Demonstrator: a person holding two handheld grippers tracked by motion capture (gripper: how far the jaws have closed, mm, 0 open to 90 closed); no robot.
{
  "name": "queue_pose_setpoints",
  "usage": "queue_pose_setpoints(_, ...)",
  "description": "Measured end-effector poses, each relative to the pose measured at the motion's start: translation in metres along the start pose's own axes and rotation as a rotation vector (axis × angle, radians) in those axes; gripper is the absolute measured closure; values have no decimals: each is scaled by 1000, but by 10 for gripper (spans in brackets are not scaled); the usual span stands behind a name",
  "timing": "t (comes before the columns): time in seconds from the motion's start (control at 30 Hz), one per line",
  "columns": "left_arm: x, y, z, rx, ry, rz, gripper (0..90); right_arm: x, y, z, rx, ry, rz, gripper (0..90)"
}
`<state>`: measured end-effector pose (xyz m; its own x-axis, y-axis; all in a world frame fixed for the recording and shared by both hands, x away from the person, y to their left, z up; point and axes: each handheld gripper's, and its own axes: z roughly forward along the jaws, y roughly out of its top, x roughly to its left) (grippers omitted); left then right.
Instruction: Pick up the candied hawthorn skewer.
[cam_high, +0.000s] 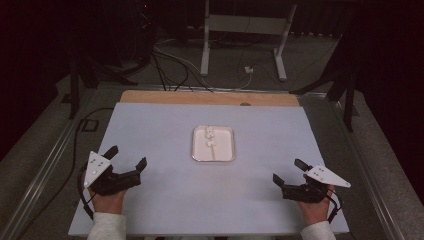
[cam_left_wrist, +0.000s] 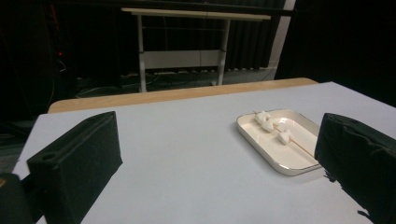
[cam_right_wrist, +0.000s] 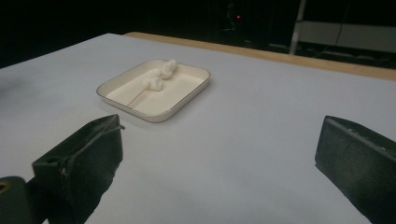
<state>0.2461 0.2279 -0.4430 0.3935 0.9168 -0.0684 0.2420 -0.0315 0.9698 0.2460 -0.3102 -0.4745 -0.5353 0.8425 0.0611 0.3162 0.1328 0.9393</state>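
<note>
Resting at the near corners of the table (cam_high: 150, 200), both claws are spread wide and hold nothing. The tray (cam_high: 230, 150) sits at the table's centre, at about two o'clock from the left claw (cam_high: 126, 159) and ten o'clock from the right claw (cam_high: 287, 171), roughly as near to one as the other. On it a skewer (cam_high: 212, 145) with white lumps runs from twelve to six. The left claw's view shows the thin stick (cam_left_wrist: 303, 148) plainly; from above it blurs into the tray.

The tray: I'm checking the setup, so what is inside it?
The tray holds a thin skewer with small white pieces threaded on it. The skewer's stretch inside the pieces is covered.
</note>
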Motion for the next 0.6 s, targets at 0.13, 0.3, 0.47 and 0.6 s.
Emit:
queue_pose_setpoints(0.13, -5, 3, 10, 9, -16, 8, 11, 3, 1, -1, -11, -18, -11, 0)
queue_pose_setpoints(0.3, -13, 8, 25, 23, -42, 23, 11, 4, 2, -2, -25, -27, -4, 0)
queue_pose_setpoints(0.47, -21, 13, 41, 51, -62, 25, 11, 4, 1, 1, -12, -27, -11, 0)
queue_pose_setpoints(0.6, -29, 16, 57, 87, -62, 37, 11, 5, 0, 1, -9, -28, -3, 0)
